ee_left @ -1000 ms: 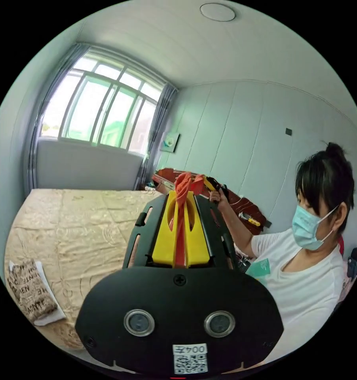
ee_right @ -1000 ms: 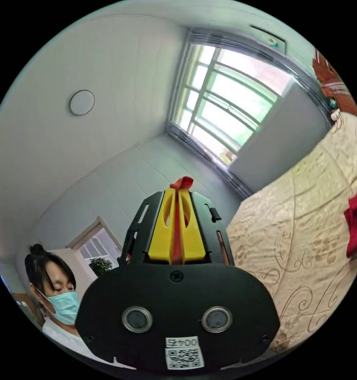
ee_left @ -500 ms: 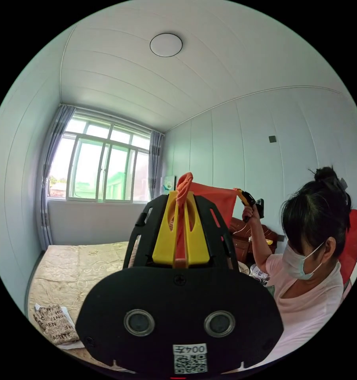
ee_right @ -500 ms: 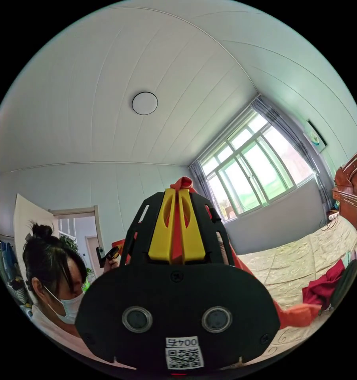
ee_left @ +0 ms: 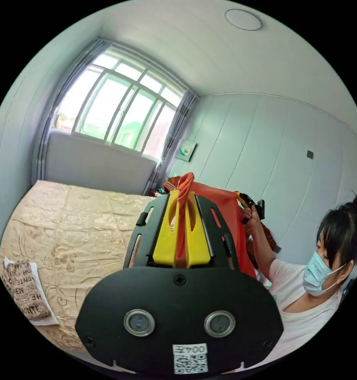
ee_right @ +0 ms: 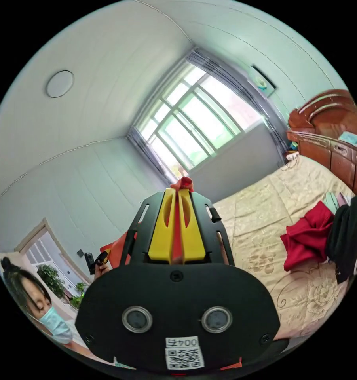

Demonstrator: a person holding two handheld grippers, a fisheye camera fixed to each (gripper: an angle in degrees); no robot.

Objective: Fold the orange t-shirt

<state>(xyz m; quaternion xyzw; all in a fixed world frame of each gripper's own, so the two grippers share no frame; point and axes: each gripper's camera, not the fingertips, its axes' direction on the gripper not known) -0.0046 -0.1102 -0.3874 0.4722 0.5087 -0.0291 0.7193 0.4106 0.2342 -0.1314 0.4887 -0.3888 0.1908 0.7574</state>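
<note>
Left yellow-jawed gripper (ee_left: 181,194) clamped on thin orange t-shirt fabric (ee_left: 226,206), right yellow-jawed gripper (ee_right: 179,190) pinching another bunched edge, above beige patterned bedspread (ee_left: 75,221)

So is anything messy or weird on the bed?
A little. A red garment lies crumpled on the bedspread beside a dark heap, unfolded. A printed cloth lies folded near the bed's edge. The orange t-shirt hangs in the air, pinched by both grippers.
</note>
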